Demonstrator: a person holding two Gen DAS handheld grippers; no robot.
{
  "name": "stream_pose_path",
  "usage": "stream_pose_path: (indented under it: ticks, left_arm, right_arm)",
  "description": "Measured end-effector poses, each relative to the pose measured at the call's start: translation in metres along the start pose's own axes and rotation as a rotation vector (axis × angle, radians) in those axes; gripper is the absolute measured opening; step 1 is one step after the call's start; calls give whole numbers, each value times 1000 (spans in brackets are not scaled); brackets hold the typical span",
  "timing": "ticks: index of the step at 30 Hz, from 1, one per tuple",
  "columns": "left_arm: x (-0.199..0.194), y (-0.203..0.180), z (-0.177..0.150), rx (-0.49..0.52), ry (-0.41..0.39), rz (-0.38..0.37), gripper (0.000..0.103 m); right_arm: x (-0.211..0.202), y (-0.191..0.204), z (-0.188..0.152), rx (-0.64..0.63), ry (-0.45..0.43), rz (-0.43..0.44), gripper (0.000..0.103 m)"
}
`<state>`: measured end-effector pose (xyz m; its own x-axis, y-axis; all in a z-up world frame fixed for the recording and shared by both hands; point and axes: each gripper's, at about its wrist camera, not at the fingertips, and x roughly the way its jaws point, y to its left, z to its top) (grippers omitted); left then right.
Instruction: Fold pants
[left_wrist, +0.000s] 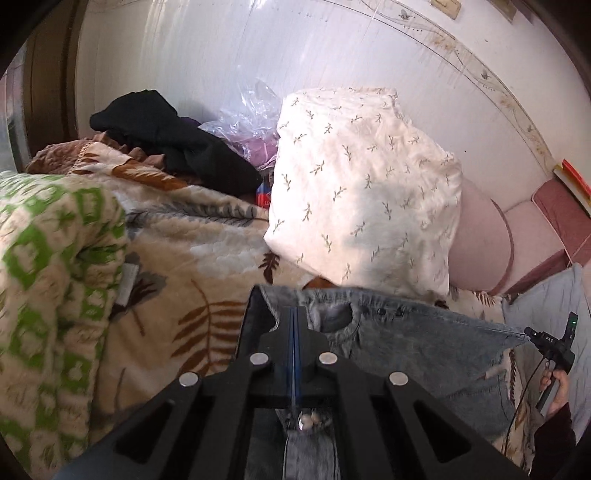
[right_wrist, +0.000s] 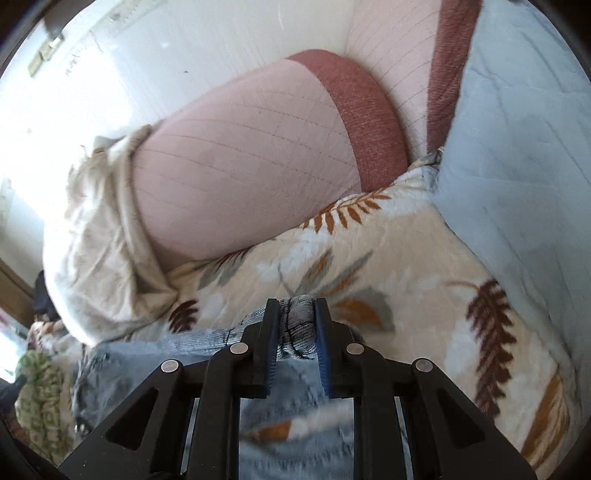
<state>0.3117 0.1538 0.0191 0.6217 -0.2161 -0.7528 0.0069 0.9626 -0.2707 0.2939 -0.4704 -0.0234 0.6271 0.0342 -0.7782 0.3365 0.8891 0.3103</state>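
The bed fills most of both views and is covered by a cream blanket printed with brown, orange and grey leaves. On it, against the white wall, stands a large white pillow with a small sprig pattern, partly covering a pink quilted cushion with a darker red band. A green-and-white patterned blanket is heaped at the left of the left wrist view, and a pale blue quilted cover lies along the right of the right wrist view. A black garment and crumpled clear plastic sit farther back near the wall. The pants, light blue denim, are stretched across the near part of the bed between the two grippers, with the waistband raised off the blanket. The left gripper has its jaws pressed together on one end of the waistband. The right gripper pinches a bunched fold of the denim between slightly parted jaws; it also appears at the far right of the left wrist view, held by a hand. The lower part of the pants is blurred in the right wrist view, so its lie there cannot be read reliably.
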Motion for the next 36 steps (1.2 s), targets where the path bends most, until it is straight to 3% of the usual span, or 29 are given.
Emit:
stream_pose_path:
  ticks: [3,7,12,14,18,24,29,32,36]
  left_arm:
    - [1,8,-1,-29,24,42,1]
    - [19,17,4,-97,87,44,2]
    - [66,13,11,-109,153,74,9]
    - [91,16,10,-135,195,80,19]
    - [134,20,8,-191,245,78,19]
    - [170,21,14,-239,252,74,19]
    - [180,23,11,-252,269,90,19]
    - [165,30,10,-288,237,34,19]
    - [156,35,6,-259,266,76,19]
  right_arm:
    - [-13,-1,-13,-26,1,-8,17]
    - [-15,1,-16,-21,4,-11,17]
    - [-12,14,-10,-57,-19,-29,17]
    - [-9,15,-9,-67,-22,-32,17]
    - [-1,11,-10,-67,-17,-41,17]
    - [13,4,-12,-65,-1,-54,17]
    - [17,5,-10,-66,-9,-55,17]
    - [18,6,-10,-63,-8,-50,17]
    - [19,8,-10,-73,-9,-53,17]
